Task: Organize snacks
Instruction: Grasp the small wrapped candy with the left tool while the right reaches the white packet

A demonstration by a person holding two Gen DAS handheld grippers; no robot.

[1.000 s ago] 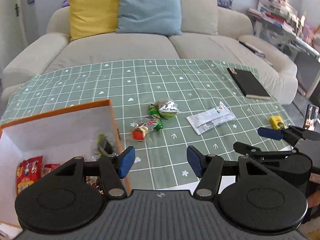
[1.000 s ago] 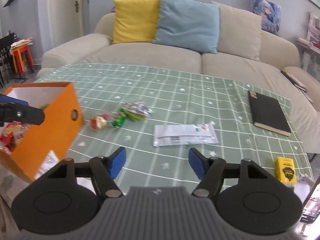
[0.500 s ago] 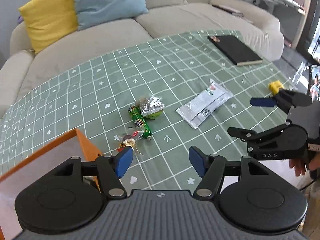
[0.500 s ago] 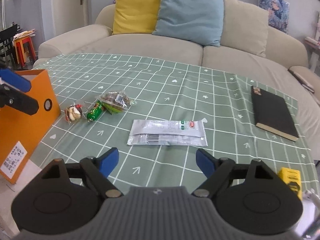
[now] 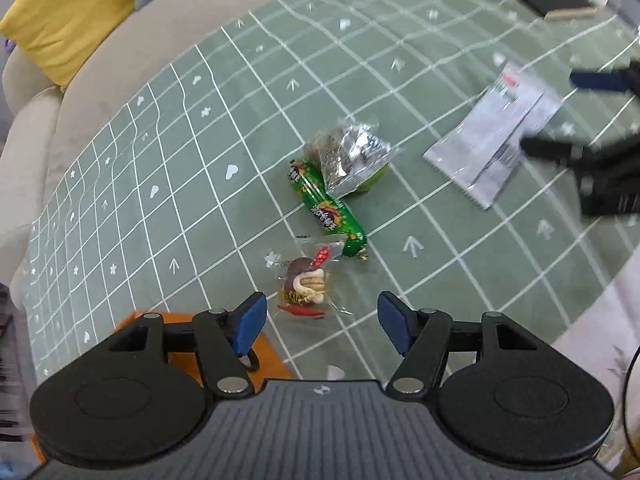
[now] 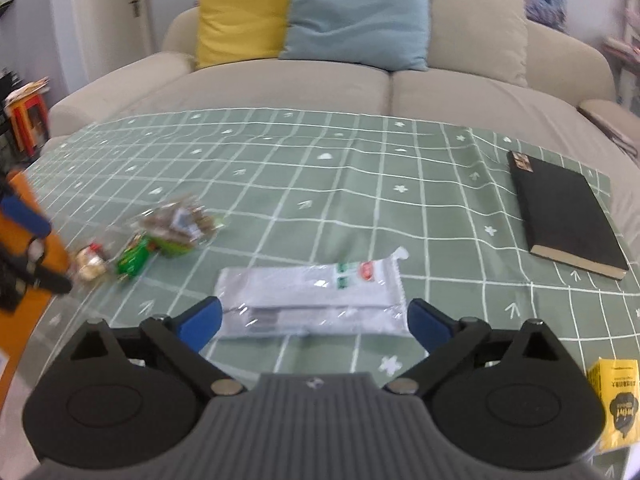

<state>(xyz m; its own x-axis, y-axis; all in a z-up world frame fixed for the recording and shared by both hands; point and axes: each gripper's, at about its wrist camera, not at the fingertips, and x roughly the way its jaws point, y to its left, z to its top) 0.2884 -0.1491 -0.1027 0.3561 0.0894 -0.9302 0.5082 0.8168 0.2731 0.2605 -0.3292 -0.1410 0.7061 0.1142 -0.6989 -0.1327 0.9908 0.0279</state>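
- Left gripper (image 5: 318, 322) hangs spread wide and holding nothing, low over the near-left part of the bench (image 5: 248, 112), just short of a small clear-wrapped sweet (image 5: 306, 284).
- That sweet lies on the green checked cloth slightly ahead of the blue pads (image 5: 250, 320), not touching them as far as I can see.
- Just beyond it a green sausage-shaped snack (image 5: 326, 208) lies slanted, its near end almost at the sweet's wrapper.
- At the green snack's far end a crinkly silver packet (image 5: 352, 156) overlaps it.
- Under the left gripper's left finger sits a corner of the orange box (image 5: 176, 354) at the bench's near-left edge; what is inside is hidden.
- Right gripper (image 6: 314, 322) is also splayed and empty, poised close above the near edge of a flat white packet (image 6: 316, 298) lying crosswise near the middle of the bench.
- Whether its pads touch the packet I cannot tell; the view is blurred.
- Toward the bench's right edge lies a black notebook (image 6: 560, 220), and at the near-right corner a yellow carton (image 6: 618, 396), well apart from the snacks.
- Behind the bench stands a beige sofa (image 6: 280, 88) with a yellow cushion (image 6: 240, 12) and a blue cushion (image 6: 356, 12) side by side.
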